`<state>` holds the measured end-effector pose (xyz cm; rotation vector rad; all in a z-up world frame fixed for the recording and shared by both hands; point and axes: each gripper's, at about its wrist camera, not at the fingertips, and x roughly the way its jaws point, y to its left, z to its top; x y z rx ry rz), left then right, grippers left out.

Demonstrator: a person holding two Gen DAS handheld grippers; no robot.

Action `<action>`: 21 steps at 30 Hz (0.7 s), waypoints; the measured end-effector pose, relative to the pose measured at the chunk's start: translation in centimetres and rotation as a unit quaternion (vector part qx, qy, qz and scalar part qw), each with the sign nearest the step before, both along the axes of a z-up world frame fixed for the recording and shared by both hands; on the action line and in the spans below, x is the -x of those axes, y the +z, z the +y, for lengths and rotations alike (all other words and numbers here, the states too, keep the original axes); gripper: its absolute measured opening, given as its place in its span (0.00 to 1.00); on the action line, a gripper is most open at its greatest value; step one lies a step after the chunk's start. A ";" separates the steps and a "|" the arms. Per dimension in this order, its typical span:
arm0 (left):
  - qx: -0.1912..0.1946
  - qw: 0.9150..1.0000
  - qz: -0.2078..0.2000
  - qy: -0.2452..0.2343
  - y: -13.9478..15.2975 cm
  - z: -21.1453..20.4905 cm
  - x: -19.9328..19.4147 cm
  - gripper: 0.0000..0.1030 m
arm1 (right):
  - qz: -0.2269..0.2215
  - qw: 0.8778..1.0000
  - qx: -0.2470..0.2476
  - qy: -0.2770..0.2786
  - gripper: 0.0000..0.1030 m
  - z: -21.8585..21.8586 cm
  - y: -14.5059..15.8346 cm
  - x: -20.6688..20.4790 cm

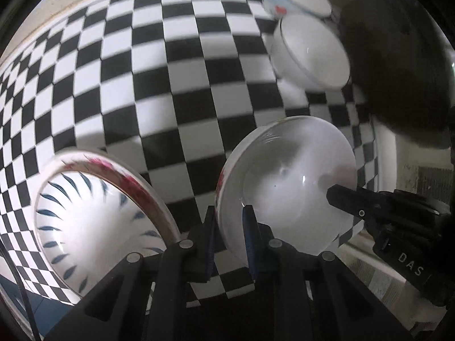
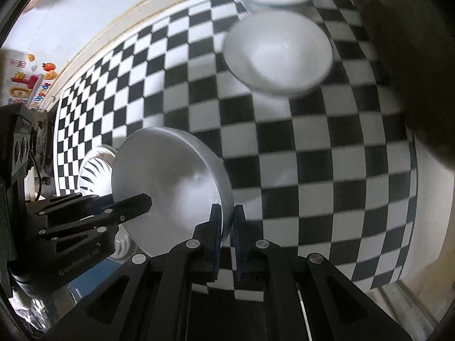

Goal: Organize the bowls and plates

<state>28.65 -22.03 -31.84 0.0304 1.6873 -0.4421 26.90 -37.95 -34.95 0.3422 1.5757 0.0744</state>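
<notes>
On checkered cloth (image 1: 176,91), held white bowl (image 1: 290,176) empty

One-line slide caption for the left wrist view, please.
Both grippers' fingers pinch opposite rims of a white bowl above the checkered tablecloth.

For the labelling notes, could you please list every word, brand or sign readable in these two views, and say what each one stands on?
"DAS": on the black body of the right gripper, seen in the left wrist view; the letters run on out of sight.
"GenRobot.AI": on the black body of the left gripper, seen in the right wrist view; faint.
Colourful stickers with letters on the wall: too blurred to read.
Small label on the black box at the left edge: too small to read.
</notes>
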 end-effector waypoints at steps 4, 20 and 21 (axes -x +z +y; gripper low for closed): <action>-0.010 1.000 0.019 -0.010 -1.8 -0.8 1.0 0.15 | 0.020 1.000 -0.004 -0.010 0.09 -0.5 -2.0 1.5; -0.021 0.999 0.024 -0.028 -4.3 -3.1 0.7 0.24 | 0.061 0.997 -0.026 -0.032 0.10 -2.0 -6.0 2.5; -0.019 0.999 0.031 -0.028 -4.3 -3.0 0.7 0.24 | 0.063 0.997 -0.027 -0.030 0.10 -2.3 -5.9 2.5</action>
